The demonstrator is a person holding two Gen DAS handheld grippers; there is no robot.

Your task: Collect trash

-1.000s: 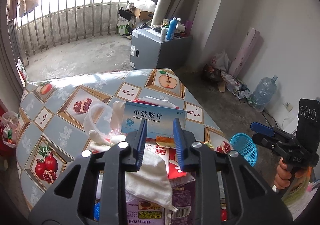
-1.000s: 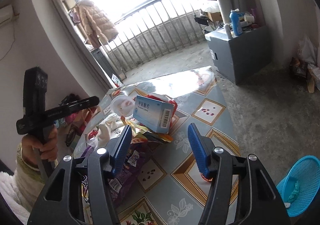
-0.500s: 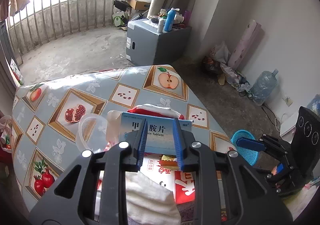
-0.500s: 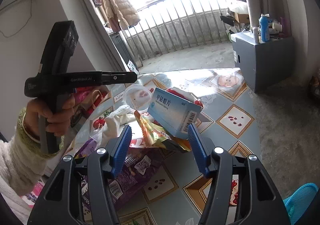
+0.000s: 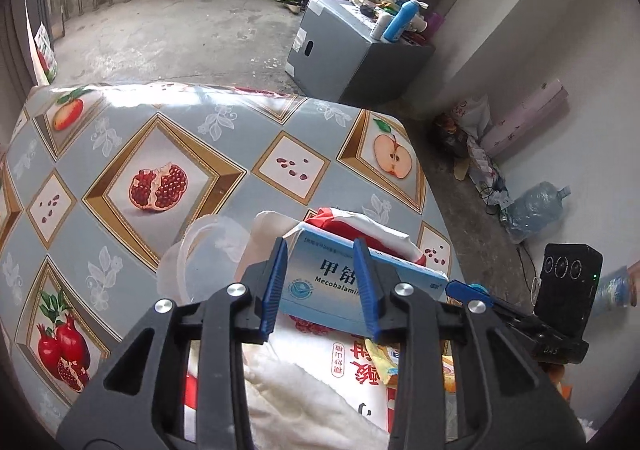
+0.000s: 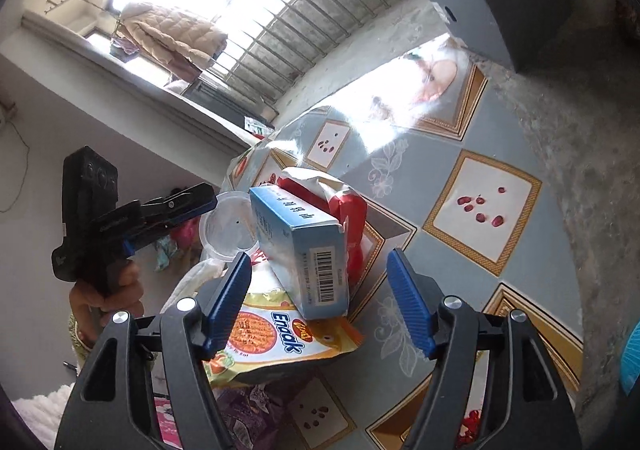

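A pile of trash lies on the fruit-patterned table [image 5: 200, 153]. On top is a blue medicine box [image 5: 324, 286], leaning on a red and white bag [image 5: 360, 221]. Beside them sit a clear plastic lid [image 5: 208, 246], white tissue [image 5: 300, 382] and a yellow snack wrapper [image 6: 280, 342]. My left gripper [image 5: 320, 282] hovers just above the box with its jaws opening; the pads touch nothing. My right gripper [image 6: 320, 290] faces the barcode end of the box [image 6: 304, 250], jaws wide and still opening, with the box standing between the pads but apart from both.
A grey cabinet [image 5: 360, 49] with bottles on top stands beyond the table. A big water bottle [image 5: 536, 205] and loose bags lie on the floor by the wall. A blue basket [image 6: 632, 350] sits on the floor at the right. A purple wrapper [image 6: 256, 410] lies under the pile.
Both grippers have come down and in toward the pile, so the blue box looms larger. Both pairs of jaws stand wider than before. The right wrist has rolled.
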